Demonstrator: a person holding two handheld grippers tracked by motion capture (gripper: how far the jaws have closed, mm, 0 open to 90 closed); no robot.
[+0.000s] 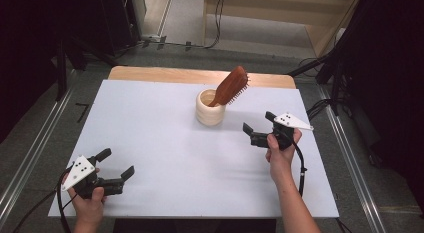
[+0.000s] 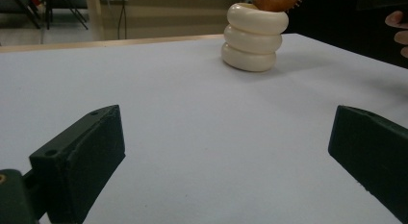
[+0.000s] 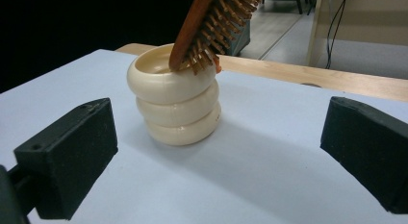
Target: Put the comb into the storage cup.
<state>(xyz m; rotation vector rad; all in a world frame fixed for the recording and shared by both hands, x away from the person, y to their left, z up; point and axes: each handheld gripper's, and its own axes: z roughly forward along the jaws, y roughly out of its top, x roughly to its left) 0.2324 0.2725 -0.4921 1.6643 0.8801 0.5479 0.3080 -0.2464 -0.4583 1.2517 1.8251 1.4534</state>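
From the high view, I see the hairbrush (image 1: 231, 86) leaning head-up in the ribbed cream cup (image 1: 210, 108) mid-table; my right gripper (image 1: 259, 128) sits near it, wide open and empty. In the left gripper view, the left gripper (image 2: 226, 152) is likewise spread, holding nothing, well apart from the cup (image 2: 254, 37). In the right gripper view, the brush (image 3: 211, 27) looks stiff, light wood; I'd pinch its smooth back edges, since the cup (image 3: 173, 96) may tip.

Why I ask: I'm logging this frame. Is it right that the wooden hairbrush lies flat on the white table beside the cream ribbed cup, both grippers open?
Not quite. The wooden hairbrush stands handle-down inside the cream ribbed cup, leaning on its rim, as the right gripper view shows. Both grippers are open.
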